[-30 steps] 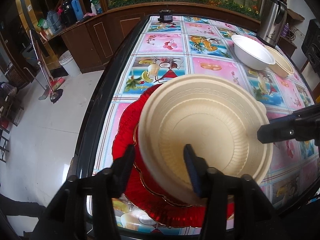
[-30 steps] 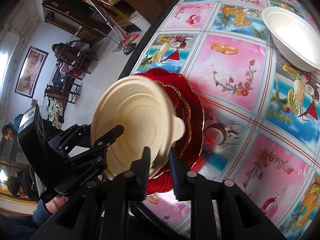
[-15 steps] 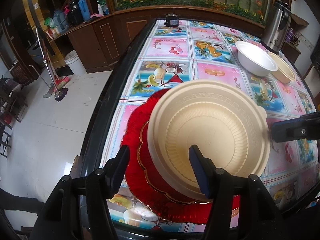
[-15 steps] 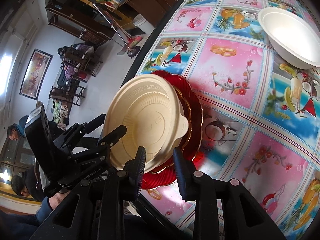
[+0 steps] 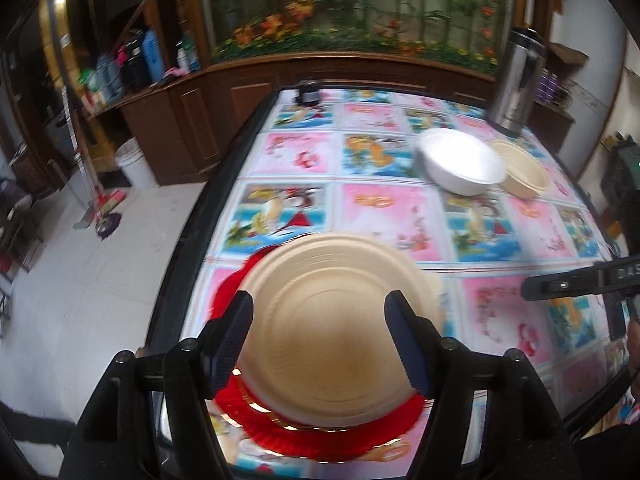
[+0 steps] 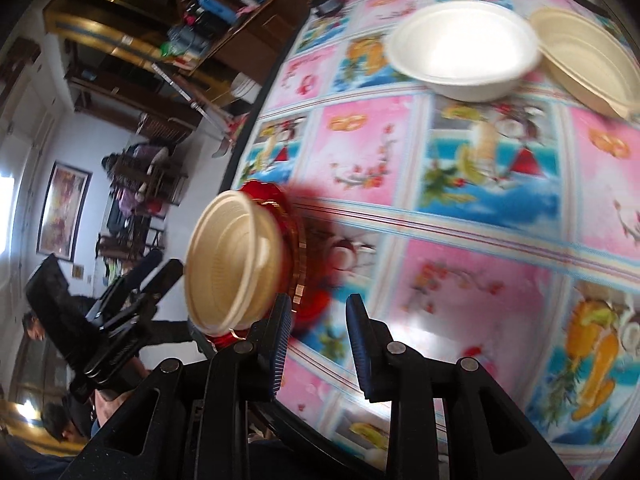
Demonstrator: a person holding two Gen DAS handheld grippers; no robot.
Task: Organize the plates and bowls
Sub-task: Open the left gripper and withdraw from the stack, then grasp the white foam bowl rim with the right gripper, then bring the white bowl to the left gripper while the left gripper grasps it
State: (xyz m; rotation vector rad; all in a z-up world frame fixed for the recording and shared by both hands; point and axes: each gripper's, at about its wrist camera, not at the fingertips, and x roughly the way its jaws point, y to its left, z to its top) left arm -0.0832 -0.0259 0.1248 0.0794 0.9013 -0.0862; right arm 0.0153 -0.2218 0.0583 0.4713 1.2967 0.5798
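Between the spread fingers of the left gripper (image 5: pixel 320 340), which grip nothing, a round, ribbed, beige plate (image 5: pixel 340 328) is seen resting on scalloped red plates (image 5: pixel 320 436) at the table's (image 5: pixel 400 216) near edge, while the right gripper (image 6: pixel 316 332) is held open, empty, beside them.

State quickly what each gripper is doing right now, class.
Left gripper: open, fingers either side of the beige bowl, not clamped.
Right gripper: open, holding nothing.
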